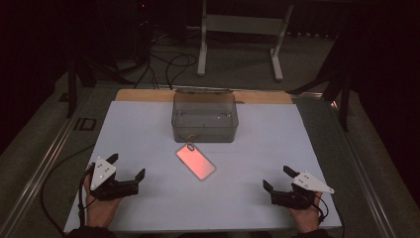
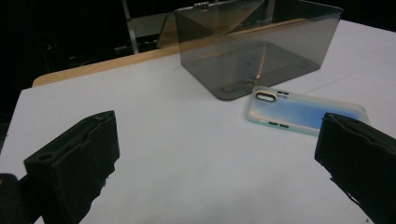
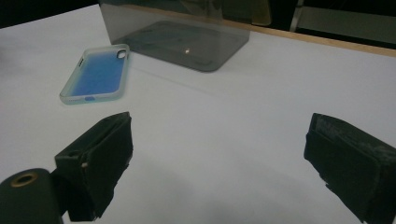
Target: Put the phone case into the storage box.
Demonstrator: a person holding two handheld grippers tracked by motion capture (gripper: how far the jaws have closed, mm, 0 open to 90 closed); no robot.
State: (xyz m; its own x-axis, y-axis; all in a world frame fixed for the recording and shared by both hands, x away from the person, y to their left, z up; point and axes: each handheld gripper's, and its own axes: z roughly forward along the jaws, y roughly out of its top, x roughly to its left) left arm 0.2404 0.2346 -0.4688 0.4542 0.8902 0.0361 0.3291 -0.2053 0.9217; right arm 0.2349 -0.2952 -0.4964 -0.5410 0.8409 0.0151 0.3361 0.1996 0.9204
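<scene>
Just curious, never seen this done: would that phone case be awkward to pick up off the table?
Probably. The phone case lies flat on the white table, so jaws get little edge. It looks thin and hollow, so likely light, a bit bendy, and apt to slide when pushed.

Phone case (image 1: 196, 162) lying flat on the desk
Translucent, camera cutout at its far end, angled diagonally, ahead of and between both tongs, touching neither.
</scene>
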